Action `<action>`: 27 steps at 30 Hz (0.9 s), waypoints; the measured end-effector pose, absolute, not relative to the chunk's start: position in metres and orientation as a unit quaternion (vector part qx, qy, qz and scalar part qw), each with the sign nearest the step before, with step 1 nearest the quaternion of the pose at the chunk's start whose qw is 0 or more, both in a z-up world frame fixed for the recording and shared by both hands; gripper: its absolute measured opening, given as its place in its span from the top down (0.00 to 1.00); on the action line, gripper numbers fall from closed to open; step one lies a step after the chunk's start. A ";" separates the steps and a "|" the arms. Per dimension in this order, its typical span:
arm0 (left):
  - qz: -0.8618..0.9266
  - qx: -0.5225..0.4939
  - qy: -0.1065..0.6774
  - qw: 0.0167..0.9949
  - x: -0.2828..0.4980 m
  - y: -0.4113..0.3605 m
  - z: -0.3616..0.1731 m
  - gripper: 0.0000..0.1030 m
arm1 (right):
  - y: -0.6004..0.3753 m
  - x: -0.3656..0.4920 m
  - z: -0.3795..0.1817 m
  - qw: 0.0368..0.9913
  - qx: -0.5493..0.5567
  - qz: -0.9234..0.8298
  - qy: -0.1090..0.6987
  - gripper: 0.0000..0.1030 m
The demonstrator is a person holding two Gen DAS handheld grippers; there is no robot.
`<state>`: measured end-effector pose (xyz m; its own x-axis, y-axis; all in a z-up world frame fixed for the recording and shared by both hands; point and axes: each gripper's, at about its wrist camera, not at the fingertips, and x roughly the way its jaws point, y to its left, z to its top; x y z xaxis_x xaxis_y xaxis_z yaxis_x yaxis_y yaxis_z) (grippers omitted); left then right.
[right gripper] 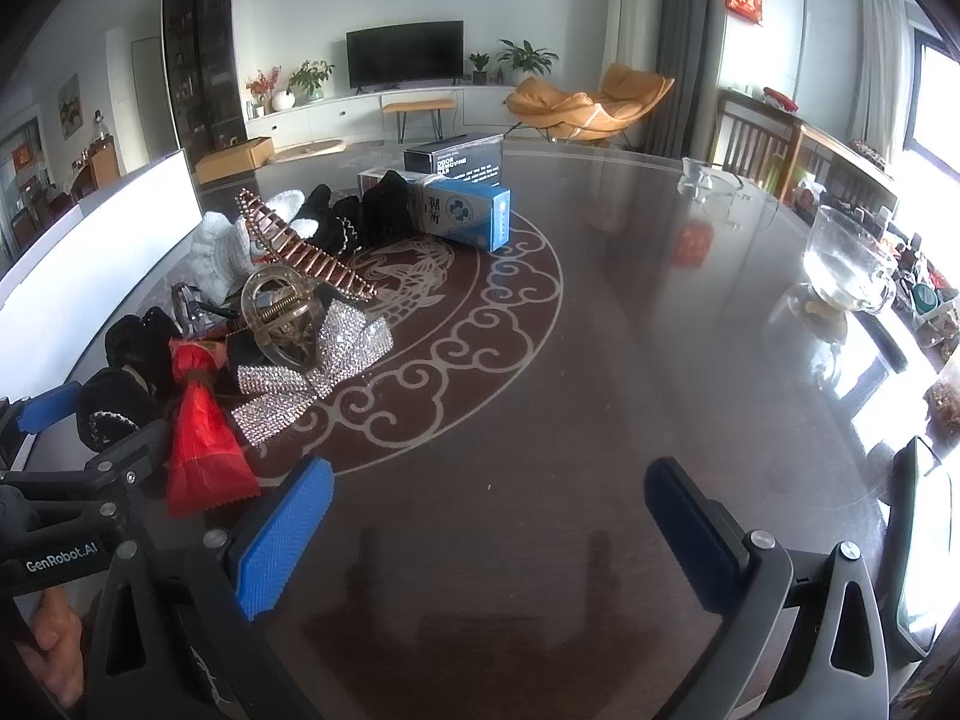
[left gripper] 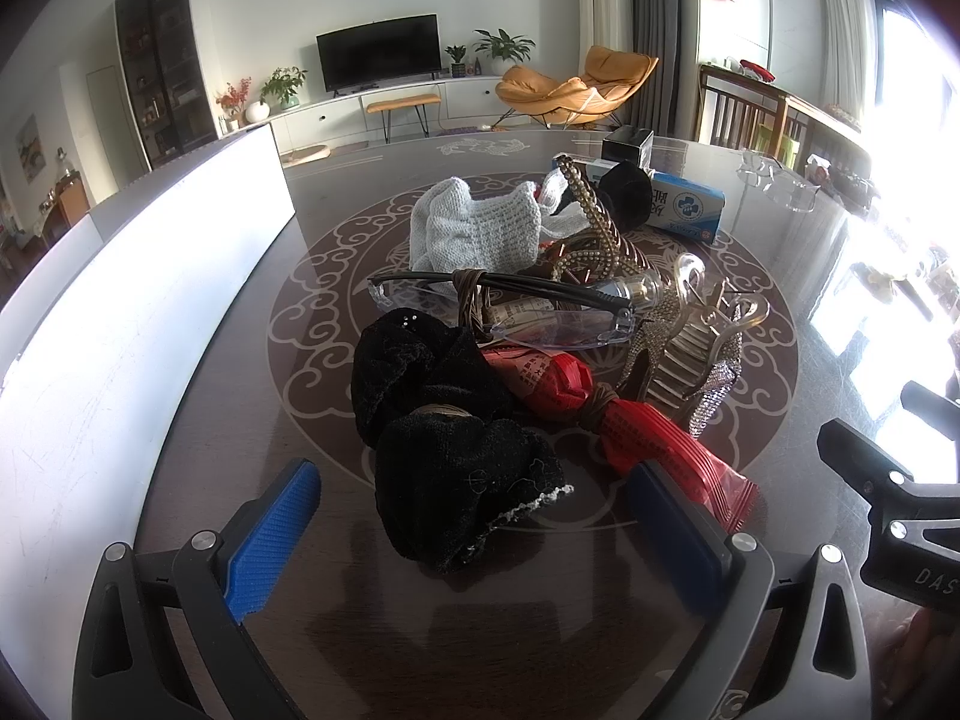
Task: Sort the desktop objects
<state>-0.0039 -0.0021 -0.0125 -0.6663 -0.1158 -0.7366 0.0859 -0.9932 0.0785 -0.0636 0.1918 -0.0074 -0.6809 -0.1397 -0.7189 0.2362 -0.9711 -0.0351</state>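
A pile of objects lies on the dark patterned table (left gripper: 252, 372). In the left wrist view my left gripper (left gripper: 474, 531) is open, its blue pads either side of a black fuzzy scrunchie (left gripper: 444, 438). Behind it are a red wrapped snack (left gripper: 648, 438), clear glasses (left gripper: 510, 306), a rhinestone hair claw (left gripper: 690, 348), a white knit cloth (left gripper: 474, 228) and a blue box (left gripper: 687, 207). My right gripper (right gripper: 489, 531) is open and empty over bare table, right of the pile; the snack (right gripper: 201, 450) and rhinestone bow (right gripper: 318, 360) lie to its left.
A white storage box (left gripper: 108, 324) stands along the table's left side. A black box (right gripper: 456, 159) sits at the back. A glass cup (right gripper: 849, 264) and clear dish (right gripper: 711, 183) stand at the right. A phone (right gripper: 921, 546) lies near the right edge.
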 end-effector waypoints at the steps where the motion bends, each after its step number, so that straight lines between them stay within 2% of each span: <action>1: -0.913 0.405 -0.018 0.055 -0.004 -0.003 -0.012 0.00 | 0.192 -0.064 -0.007 0.103 0.386 -0.914 0.063 0.00; 27: -0.910 0.410 -0.017 0.054 -0.004 0.013 -0.017 0.00 | 0.187 -0.068 -0.012 0.100 0.401 -0.907 0.074 0.00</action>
<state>-0.0035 0.0132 -0.0174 -0.6572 -0.1125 -0.7453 0.0841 -0.9936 0.0759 -0.0679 0.1870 -0.0116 -0.6579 -0.1219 -0.7432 0.2412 -0.9689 -0.0546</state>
